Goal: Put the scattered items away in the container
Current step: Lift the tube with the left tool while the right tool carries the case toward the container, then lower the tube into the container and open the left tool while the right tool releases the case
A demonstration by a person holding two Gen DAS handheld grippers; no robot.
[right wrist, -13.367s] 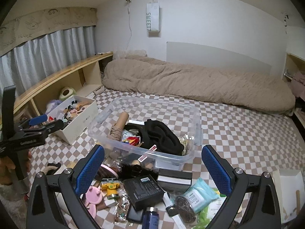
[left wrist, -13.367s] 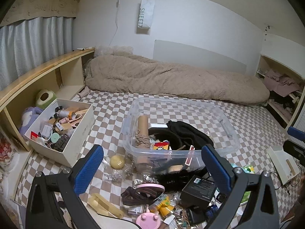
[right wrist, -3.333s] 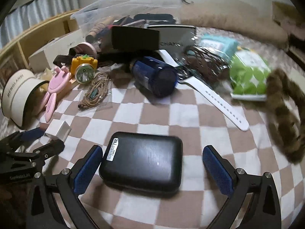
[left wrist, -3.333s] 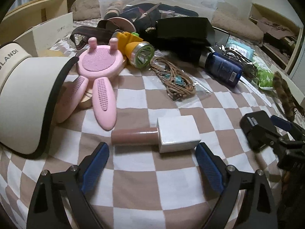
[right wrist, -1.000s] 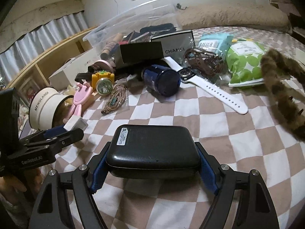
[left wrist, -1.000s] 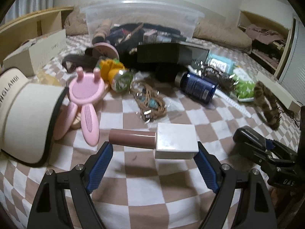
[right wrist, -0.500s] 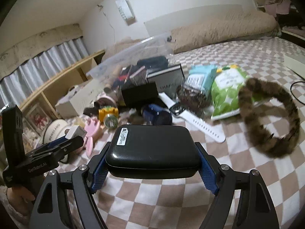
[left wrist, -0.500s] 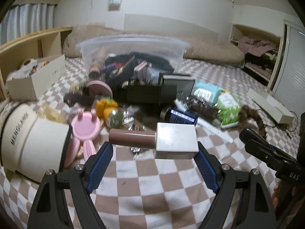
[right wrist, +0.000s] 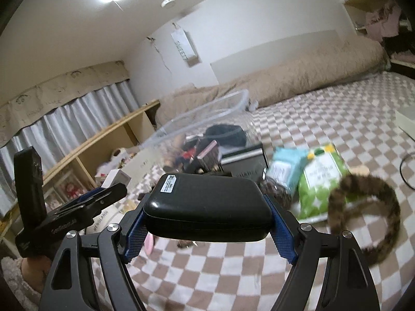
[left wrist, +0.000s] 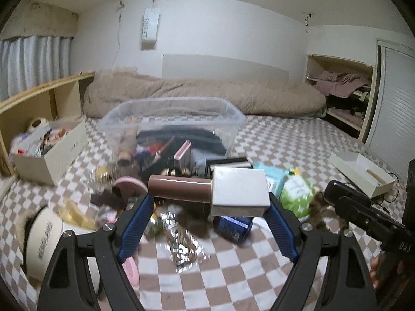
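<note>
The left gripper [left wrist: 207, 207] is clamping a brown-handled tool with a white block head [left wrist: 210, 189] crosswise between its blue pads, and the right gripper [right wrist: 207, 223] is clamping a black zip case [right wrist: 207, 207] the same way; both loads are hanging clear of the checkered bed [left wrist: 233, 280]. The clear plastic bin [left wrist: 171, 129] is standing ahead on the bed, open-topped and already holding dark clothing and small boxes. For a clean deposit, each load is best carried level over the near rim of the bin and released only once it is fully inside the walls, one gripper at a time, since the two are working close beside each other. The handle is overhanging the left pad and may catch the rim. Loose clutter is crowding the near wall of the bin, including a green packet [right wrist: 321, 181] and a furry band [right wrist: 363, 207], so the open room is lying above, not alongside. The white box [left wrist: 49, 150] is sitting well left of the bin.
</note>
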